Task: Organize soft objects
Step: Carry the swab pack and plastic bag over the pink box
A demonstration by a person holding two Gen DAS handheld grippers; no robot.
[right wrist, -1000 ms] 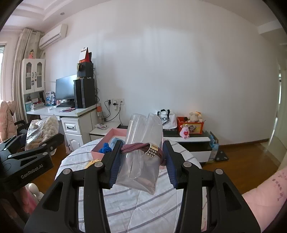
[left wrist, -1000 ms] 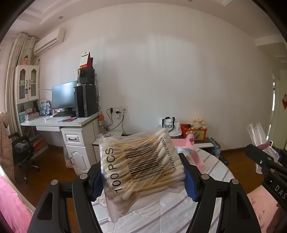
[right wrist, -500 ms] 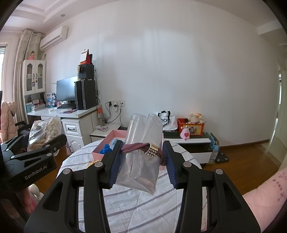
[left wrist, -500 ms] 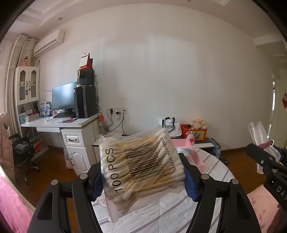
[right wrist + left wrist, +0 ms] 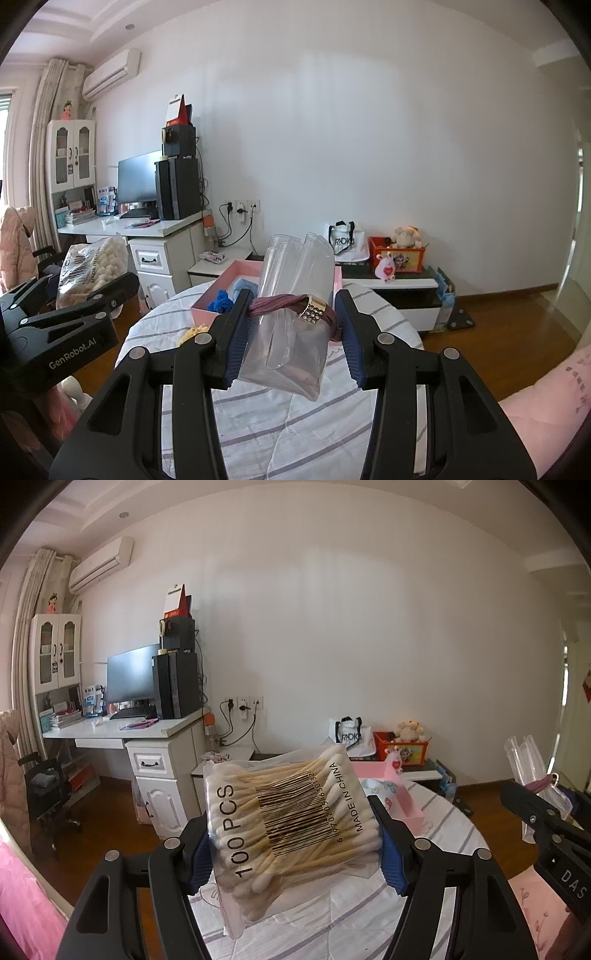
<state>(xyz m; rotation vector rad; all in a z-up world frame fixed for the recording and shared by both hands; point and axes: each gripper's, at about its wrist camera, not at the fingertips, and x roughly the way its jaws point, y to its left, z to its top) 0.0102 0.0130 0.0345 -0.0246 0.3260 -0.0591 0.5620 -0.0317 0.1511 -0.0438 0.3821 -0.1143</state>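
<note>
My left gripper (image 5: 295, 845) is shut on a clear bag of cotton swabs (image 5: 291, 823) marked "100 PCS", held above the round table (image 5: 354, 919). My right gripper (image 5: 293, 332) is shut on a clear plastic pouch (image 5: 291, 317) wrapped by a purple band with a gold clasp (image 5: 312, 312). A pink box (image 5: 236, 275) at the table's far side holds blue soft items (image 5: 221, 297). The left gripper with the swab bag (image 5: 92, 273) shows at the left of the right wrist view. The right gripper with the pouch (image 5: 532, 771) shows at the right of the left wrist view.
The table has a white striped cloth (image 5: 295, 424). A yellow item (image 5: 192, 332) lies near the pink box. A white desk (image 5: 122, 734) with monitor stands back left, a low TV bench (image 5: 391, 286) with toys back right. Pink bedding (image 5: 22, 904) lies at the lower left.
</note>
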